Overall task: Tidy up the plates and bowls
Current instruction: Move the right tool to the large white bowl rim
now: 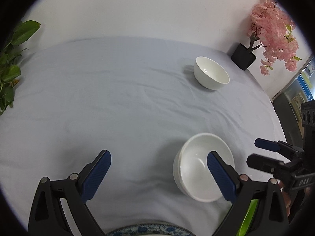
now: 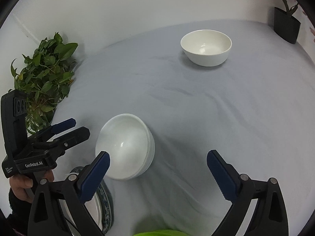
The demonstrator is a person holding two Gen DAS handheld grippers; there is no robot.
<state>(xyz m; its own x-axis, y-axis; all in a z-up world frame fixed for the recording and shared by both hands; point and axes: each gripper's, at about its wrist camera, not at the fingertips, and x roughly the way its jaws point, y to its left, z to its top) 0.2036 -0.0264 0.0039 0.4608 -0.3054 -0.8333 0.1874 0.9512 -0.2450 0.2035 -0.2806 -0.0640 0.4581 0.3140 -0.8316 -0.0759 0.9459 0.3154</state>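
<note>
- We had the left gripper [image 1: 158, 167] spread wide, gripping nothing, low over the grey tablecloth [image 1: 118, 98].
- Our right gripper [image 2: 158, 167] gaped too, empty.
- The stacked white bowls [image 2: 126, 147] sat near us, between both grippers.
- A single white bowl [image 2: 206, 47] waited far right, well apart.
- A blue-patterned plate [image 2: 102, 202] lay nearest, left of the stack.

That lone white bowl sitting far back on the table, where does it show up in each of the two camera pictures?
Left wrist view: the lone white bowl sits upper right of centre, just left of the black pot holding the pink blossom tree.
Right wrist view: the same bowl is near the top, right of centre, apart from the nearer stacked bowls.
Shared landmark: the black pot.
</note>
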